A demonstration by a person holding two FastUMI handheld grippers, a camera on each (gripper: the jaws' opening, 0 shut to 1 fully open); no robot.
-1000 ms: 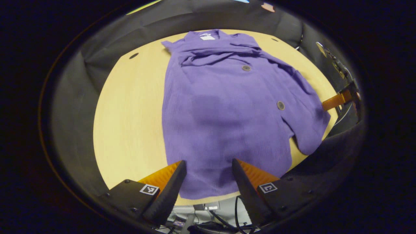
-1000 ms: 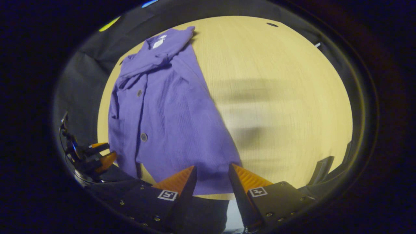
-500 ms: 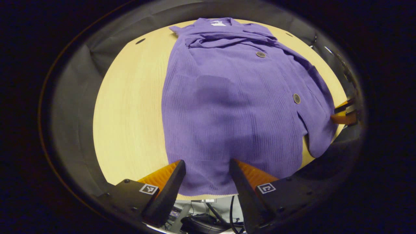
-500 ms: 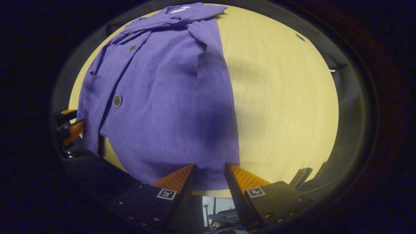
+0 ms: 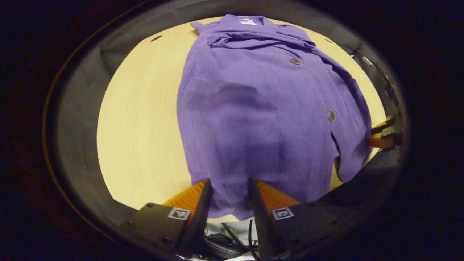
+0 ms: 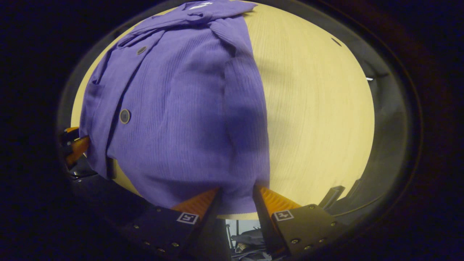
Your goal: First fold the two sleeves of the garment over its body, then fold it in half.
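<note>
Jaws on both grippers straddle the near hem of the purple garment [image 5: 261, 119], cloth bunched between them. Whether they press it or merely stand around it, I cannot tell. Left gripper [image 5: 227, 192] is at the hem's one corner, right gripper [image 6: 235, 197] at the other. Beyond them the garment lies on the pale wooden table [image 5: 141, 119], sleeves folded across its chest, two dark buttons [image 5: 331, 115] along the front and the collar at the far edge.
</note>
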